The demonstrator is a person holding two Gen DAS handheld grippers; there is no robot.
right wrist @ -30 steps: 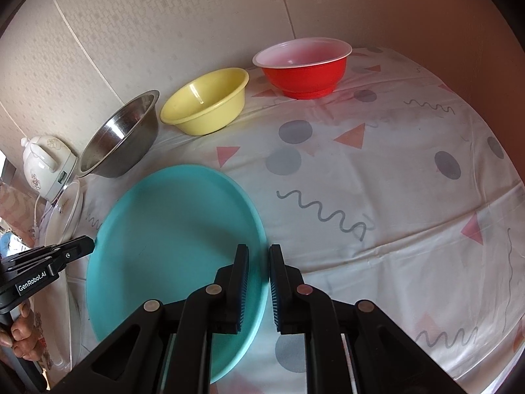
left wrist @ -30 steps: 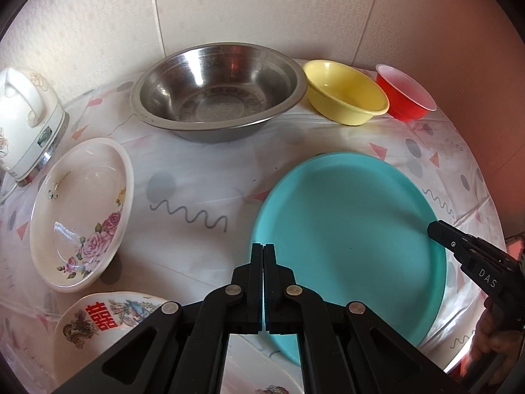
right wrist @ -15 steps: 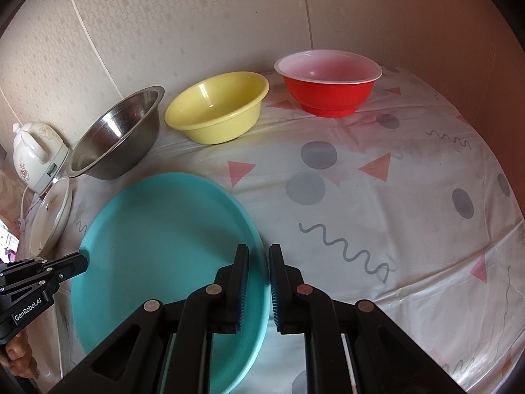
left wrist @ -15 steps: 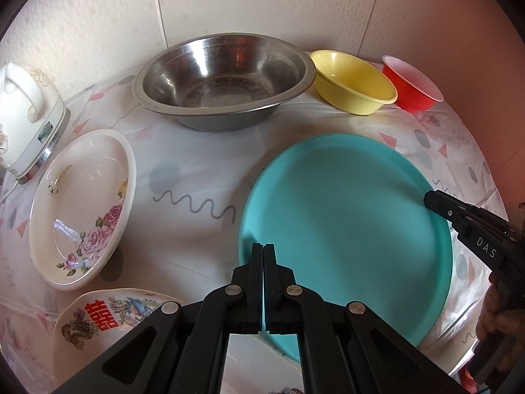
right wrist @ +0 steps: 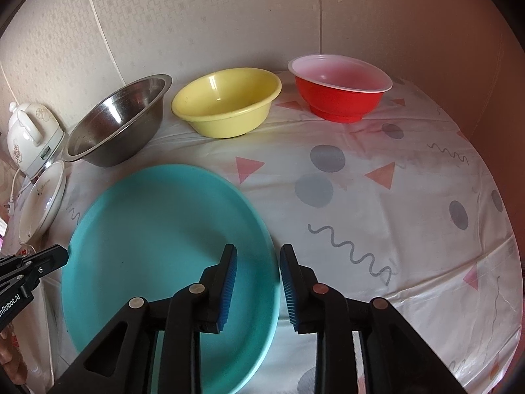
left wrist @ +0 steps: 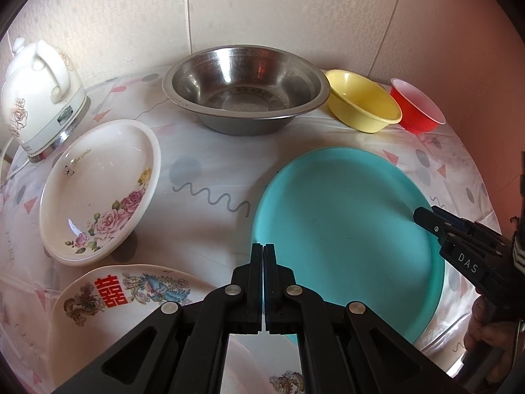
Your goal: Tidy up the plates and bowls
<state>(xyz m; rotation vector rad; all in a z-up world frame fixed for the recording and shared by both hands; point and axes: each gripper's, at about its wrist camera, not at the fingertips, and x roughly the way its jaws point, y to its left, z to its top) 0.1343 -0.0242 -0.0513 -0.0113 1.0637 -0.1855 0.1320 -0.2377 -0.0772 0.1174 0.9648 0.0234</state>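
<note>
The plates and bowls are spread over a table under a white plastic cloth (right wrist: 377, 197) printed with grey dots, pink triangles and squiggles, pushed against a pale patterned wall (left wrist: 262, 10). Largest is the teal plate (left wrist: 347, 236), flat on the cloth near the front edge; behind it by the wall stand the steel bowl (left wrist: 246, 88), the yellow bowl (right wrist: 226, 105) and the red bowl (right wrist: 341, 88) in a row, close but apart. To the left lie the rose-patterned dish (left wrist: 101, 190) and, at the near edge, a plate with a red character and dragon (left wrist: 108, 298); a white electric kettle (left wrist: 39, 88) stands behind the dish. The left gripper (left wrist: 264, 252) hovers over the teal plate's near-left rim with its fingers pressed together on nothing. The right gripper (right wrist: 257, 256) straddles the plate's right rim from above; its jaws have just been opening and now stand apart, the rim seen between the blue pads (right wrist: 229, 282), which do not press on it. Compared with a second ago, both views have drawn back a little, so the bowls sit lower in frame.
</note>
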